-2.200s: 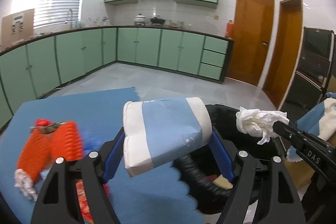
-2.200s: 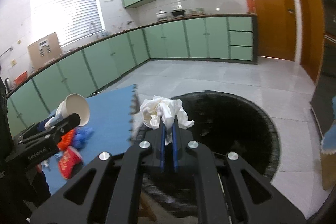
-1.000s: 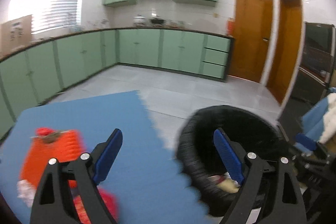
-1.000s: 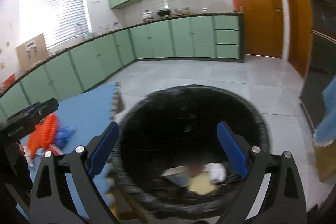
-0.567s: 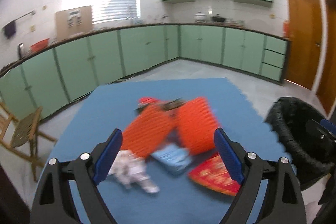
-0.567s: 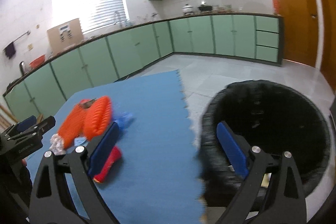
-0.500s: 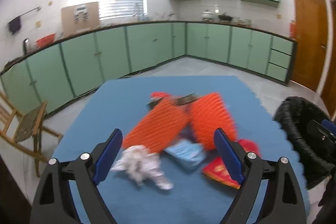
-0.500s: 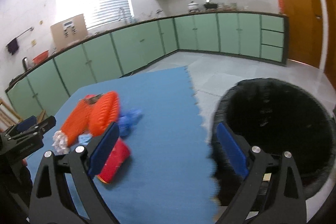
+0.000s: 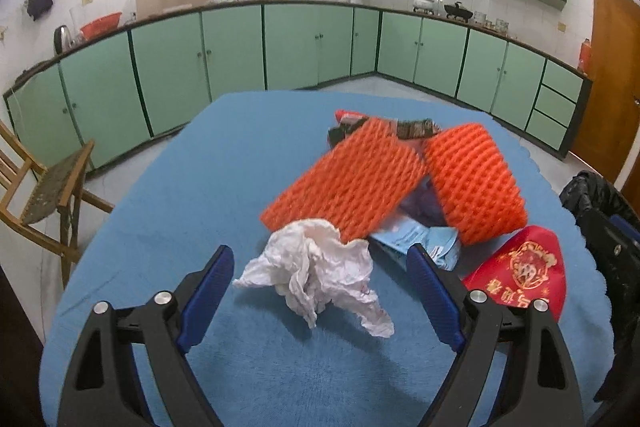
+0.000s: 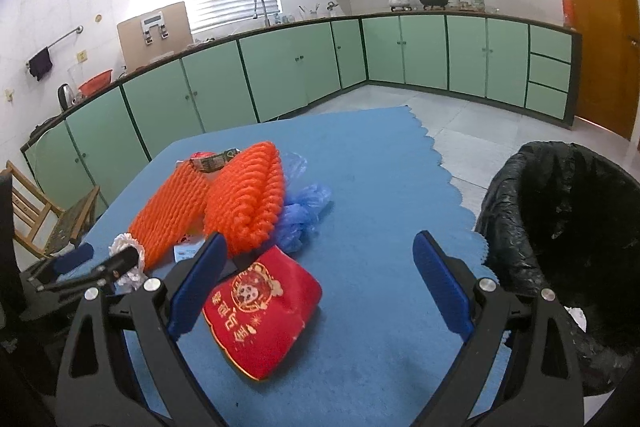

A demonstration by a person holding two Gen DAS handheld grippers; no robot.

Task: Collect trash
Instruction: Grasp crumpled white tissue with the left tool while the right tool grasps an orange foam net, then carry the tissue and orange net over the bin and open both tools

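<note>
Already binned: the black-lined round trash bin [image 10: 560, 227] stands just off the blue foam mat [image 9: 224, 163]; only a scrap of white shows low inside it, the rest is too dark to read.
Left to collect: a crumpled white paper tissue [image 9: 316, 275], two orange foam fruit nets [image 9: 352, 179], a light blue flat wrapper [image 9: 424, 239], a red pouch with gold print [image 10: 264, 307], a crumpled blue plastic bag [image 10: 304, 211] and a small dark printed packet [image 9: 408, 127] behind the nets, all piled close together on the mat.
Progress: judged partway; most of the pile is still out.
Left gripper [image 9: 320, 291]: empty, jaws wide but closing, with the tissue lying between the blue pads, not yet pressed.
Right gripper [image 10: 316, 291]: jaws spread wide, empty, poised over the red pouch.
Change from earlier: about two seconds back the left gripper held a blue-and-white packet and the right a wad of tissue over the bin; both are gone from the jaws, and both cameras have swung from the bin to the pile.
</note>
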